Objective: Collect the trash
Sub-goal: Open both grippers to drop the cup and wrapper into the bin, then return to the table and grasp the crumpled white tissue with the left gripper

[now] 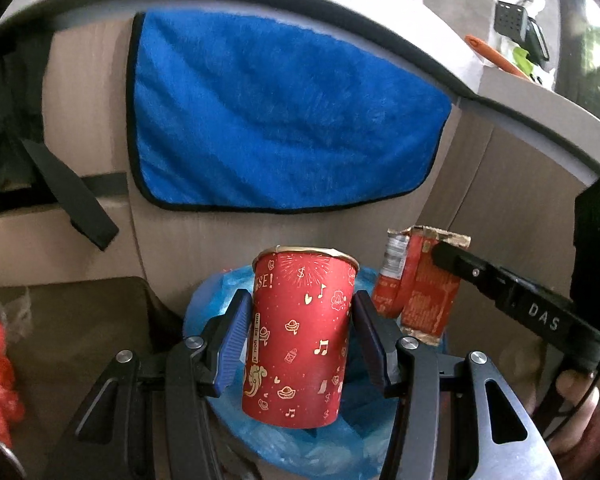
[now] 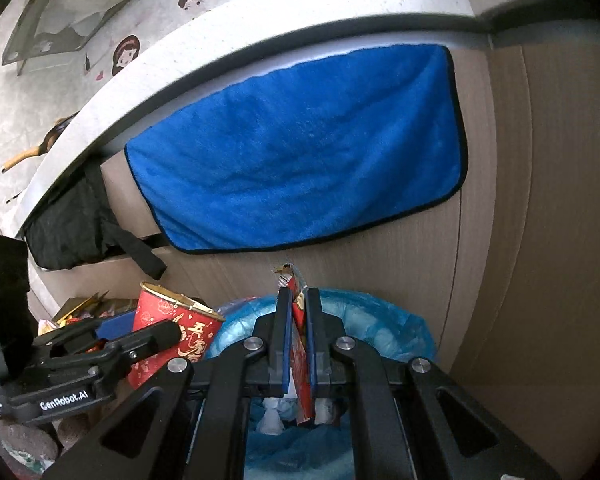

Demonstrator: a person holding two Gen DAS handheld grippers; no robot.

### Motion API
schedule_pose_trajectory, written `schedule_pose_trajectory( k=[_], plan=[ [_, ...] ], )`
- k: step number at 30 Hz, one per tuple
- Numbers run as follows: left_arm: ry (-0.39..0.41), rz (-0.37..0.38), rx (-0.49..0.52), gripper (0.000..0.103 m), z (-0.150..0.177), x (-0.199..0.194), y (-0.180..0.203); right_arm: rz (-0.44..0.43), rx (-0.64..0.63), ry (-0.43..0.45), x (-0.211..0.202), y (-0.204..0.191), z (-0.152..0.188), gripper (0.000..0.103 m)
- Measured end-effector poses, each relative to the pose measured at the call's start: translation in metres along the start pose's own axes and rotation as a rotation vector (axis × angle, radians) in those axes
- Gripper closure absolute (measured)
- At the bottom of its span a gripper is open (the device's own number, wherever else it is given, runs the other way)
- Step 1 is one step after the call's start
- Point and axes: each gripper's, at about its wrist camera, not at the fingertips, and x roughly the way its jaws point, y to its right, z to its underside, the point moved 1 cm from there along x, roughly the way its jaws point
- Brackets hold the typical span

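Red paper cup (image 1: 300,340) with gold symbols, upright between left gripper (image 1: 300,336) pads.

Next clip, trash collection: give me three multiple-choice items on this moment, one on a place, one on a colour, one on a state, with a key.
1. Where is the red paper cup?
A. Between the left tongs, above the bin with the blue liner
B. On the counter
C. Lying on the floor

2. What colour is the cloth hanging on the cabinet front?
A. Green
B. Blue with a dark edge
C. White

3. How are the right tongs?
A. Wide open, empty
B. Shut on nothing
C. Shut on a flat red wrapper

Key: 1 A, the cup sits between the blue pads over the liner. 2 B, both views show it. 3 C, the wrapper is pinched between the pads.
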Motion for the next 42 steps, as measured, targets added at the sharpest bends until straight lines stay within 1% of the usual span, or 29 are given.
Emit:
schedule_pose_trajectory(
  k=[8, 9, 10, 12, 13, 14, 15, 16, 18, 21, 24, 27, 29, 30, 33, 34, 36, 39, 42],
  plan=[
    [-0.031, 0.024, -0.051, 0.050, 0.001, 0.020, -0.015, -0.006, 0.025, -0.043, 0.018, 0.006, 0.008, 0.097],
    [-0.038, 0.037, -0.056, 0.046, 0.001, 0.022, -0.017, -0.005, 0.024, -0.049, 0.020, 0.006, 0.009, 0.097],
    [-0.045, 0.064, -0.066, 0.044, 0.001, 0.024, -0.018, -0.014, 0.024, -0.056, 0.023, 0.006, 0.011, 0.094],
    [-0.054, 0.116, -0.099, 0.040, 0.002, 0.027, -0.025, -0.026, 0.024, -0.060, 0.025, 0.004, 0.014, 0.092],
    [-0.052, 0.114, -0.103, 0.037, 0.002, 0.026, -0.027, -0.007, 0.020, -0.059, 0.025, 0.002, 0.016, 0.083],
    [-0.046, 0.105, -0.104, 0.035, 0.001, 0.025, -0.029, 0.004, 0.014, -0.058, 0.025, 0.001, 0.017, 0.064],
    [-0.039, 0.094, -0.104, 0.033, 0.000, 0.023, -0.032, 0.016, 0.012, -0.053, 0.023, 0.000, 0.018, 0.053],
    [-0.036, 0.093, -0.106, 0.031, 0.000, 0.021, -0.034, 0.024, 0.013, -0.045, 0.022, 0.000, 0.019, 0.038],
    [-0.027, 0.089, -0.122, 0.028, -0.003, 0.013, -0.042, 0.043, 0.017, -0.012, 0.015, -0.001, 0.020, 0.037],
    [-0.008, 0.068, -0.125, 0.028, -0.006, -0.005, -0.052, 0.058, 0.007, -0.009, 0.008, -0.005, 0.019, 0.037],
    [0.028, 0.011, -0.110, 0.028, -0.007, -0.031, -0.064, 0.063, -0.016, -0.011, 0.001, -0.016, 0.018, 0.037],
    [0.065, -0.065, -0.091, 0.028, -0.003, -0.069, -0.084, 0.080, -0.060, 0.004, -0.008, -0.034, 0.017, 0.037],
    [0.104, -0.113, -0.080, 0.028, 0.002, -0.096, -0.099, 0.070, -0.080, 0.012, -0.014, -0.049, 0.016, 0.037],
    [0.128, -0.148, -0.068, 0.028, 0.006, -0.113, -0.107, 0.060, -0.089, 0.017, -0.016, -0.059, 0.016, 0.037],
    [0.153, -0.216, -0.049, 0.028, 0.016, -0.150, -0.127, 0.029, -0.116, 0.023, -0.021, -0.090, 0.015, 0.036],
    [0.157, -0.249, -0.052, 0.028, 0.021, -0.167, -0.139, 0.018, -0.125, 0.024, -0.022, -0.101, 0.015, 0.035],
    [0.166, -0.291, -0.066, 0.028, 0.028, -0.193, -0.156, -0.011, -0.150, 0.022, -0.024, -0.125, 0.017, 0.034],
    [0.200, -0.370, -0.100, 0.028, 0.042, -0.241, -0.191, -0.045, -0.193, 0.018, -0.024, -0.161, 0.020, 0.031],
    [0.225, -0.452, -0.144, 0.028, 0.055, -0.283, -0.227, -0.085, -0.244, 0.008, -0.019, -0.201, 0.025, 0.025]
  ],
)
